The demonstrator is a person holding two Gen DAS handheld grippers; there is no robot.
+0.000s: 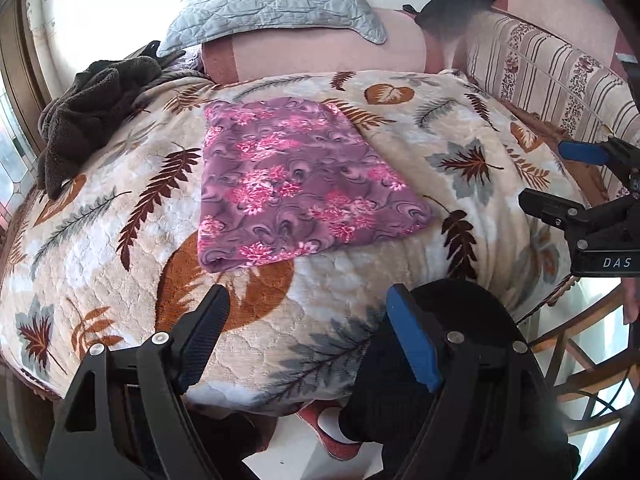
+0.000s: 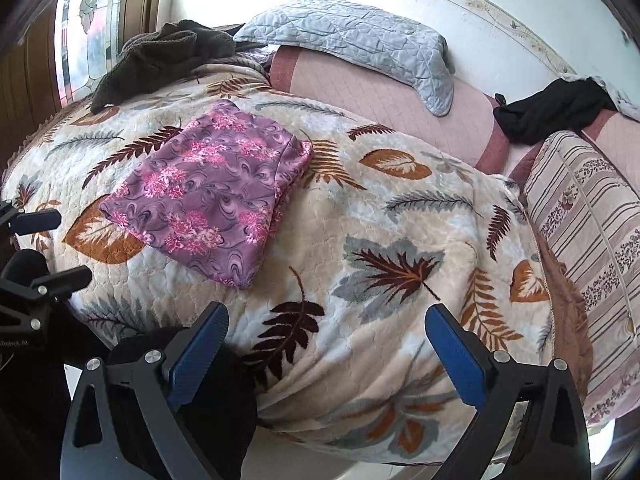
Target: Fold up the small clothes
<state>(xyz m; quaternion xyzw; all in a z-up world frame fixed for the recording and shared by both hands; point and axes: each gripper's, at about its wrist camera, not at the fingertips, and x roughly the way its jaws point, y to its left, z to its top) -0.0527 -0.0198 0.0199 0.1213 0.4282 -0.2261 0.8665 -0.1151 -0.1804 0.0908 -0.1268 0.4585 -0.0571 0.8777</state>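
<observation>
A purple garment with pink flowers (image 1: 296,184) lies folded into a flat rectangle on the leaf-patterned blanket (image 1: 120,264); it also shows in the right wrist view (image 2: 208,188). My left gripper (image 1: 308,320) is open and empty, just short of the garment's near edge. My right gripper (image 2: 328,340) is open and empty, over the blanket to the right of the garment; it also shows at the right edge of the left wrist view (image 1: 548,176). The left gripper shows at the left edge of the right wrist view (image 2: 52,244).
A dark grey fleece garment (image 1: 88,112) is heaped at the blanket's far left. A grey quilted pillow (image 1: 276,8) lies on a pink mattress (image 1: 320,52). A black cloth (image 2: 556,112) lies at the far right. A striped floral cushion (image 2: 592,248) borders the blanket's right side.
</observation>
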